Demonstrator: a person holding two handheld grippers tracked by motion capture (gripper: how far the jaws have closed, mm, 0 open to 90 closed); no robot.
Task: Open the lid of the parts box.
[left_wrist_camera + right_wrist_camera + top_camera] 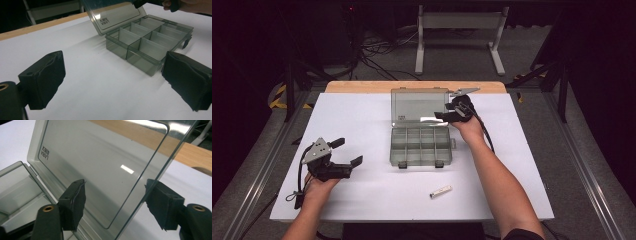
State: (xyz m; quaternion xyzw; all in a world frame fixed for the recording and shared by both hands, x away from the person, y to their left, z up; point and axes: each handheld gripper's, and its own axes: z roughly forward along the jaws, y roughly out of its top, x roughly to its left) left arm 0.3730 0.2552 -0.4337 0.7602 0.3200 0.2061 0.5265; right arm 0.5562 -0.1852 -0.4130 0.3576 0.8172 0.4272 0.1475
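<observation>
1. The smoky clear plastic compartment box (420,145) sits mid-table on the white sheet, its lid (100,167) propped up at the back.
2. The right gripper (451,111) is at the lid's right edge; the edge runs between its parted jaws, pads not pressing.
3. The left gripper (347,152) hangs open, well left of the box, holding nothing.

High view: fixed above the near edge of the table (362,200), facing forward and down, taking in the whole top and the floor beyond. Left gripper view: low over the table's left part, looking right and far toward the compartment box (150,40) at moderate range. Right gripper view: very close to the box's raised lid (100,162), edge-on. All three views share the box.
</observation>
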